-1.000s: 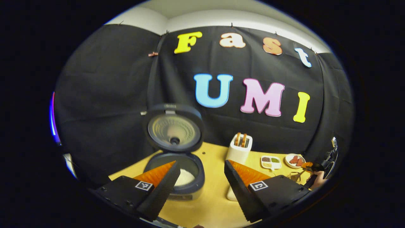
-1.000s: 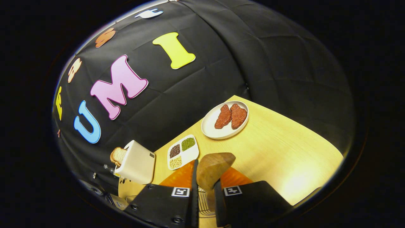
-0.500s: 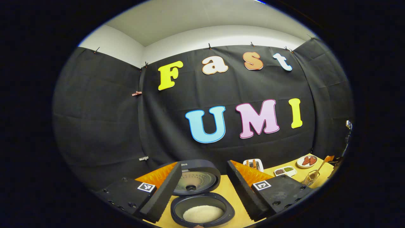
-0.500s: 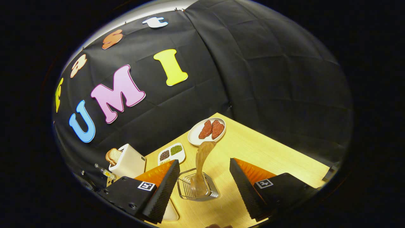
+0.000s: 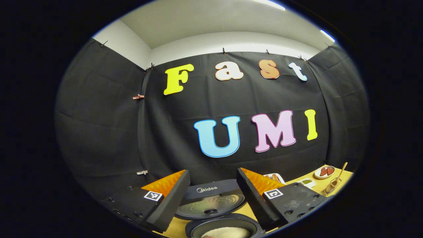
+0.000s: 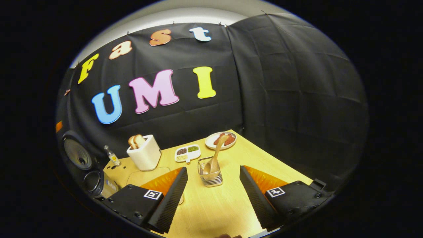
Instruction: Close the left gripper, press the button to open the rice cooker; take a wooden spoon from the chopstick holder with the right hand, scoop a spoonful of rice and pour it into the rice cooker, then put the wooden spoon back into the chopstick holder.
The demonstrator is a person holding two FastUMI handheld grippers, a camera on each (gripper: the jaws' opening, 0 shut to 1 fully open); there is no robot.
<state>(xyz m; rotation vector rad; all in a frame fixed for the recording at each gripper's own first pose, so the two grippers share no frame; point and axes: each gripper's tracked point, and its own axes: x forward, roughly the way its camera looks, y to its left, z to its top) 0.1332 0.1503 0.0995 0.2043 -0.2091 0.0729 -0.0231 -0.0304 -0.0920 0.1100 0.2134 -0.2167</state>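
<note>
Fingers (image 6: 172, 195) spread, well short of chopstick holder (image 6: 210, 173).

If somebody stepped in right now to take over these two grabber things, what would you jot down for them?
Left gripper: open, holding nothing, hovering by the rice cooker.
Right gripper: open, holding nothing, hovering short of the chopstick holder.
Rice cooker: lid up, white rice inside the pot.
Wooden spoon: standing in the chopstick holder on the table, leaning toward the plate of meat.
Done: cooker open, spoon in its holder.
Left: apparently nothing; I can't tell from these views whether the scoop went in.
</note>
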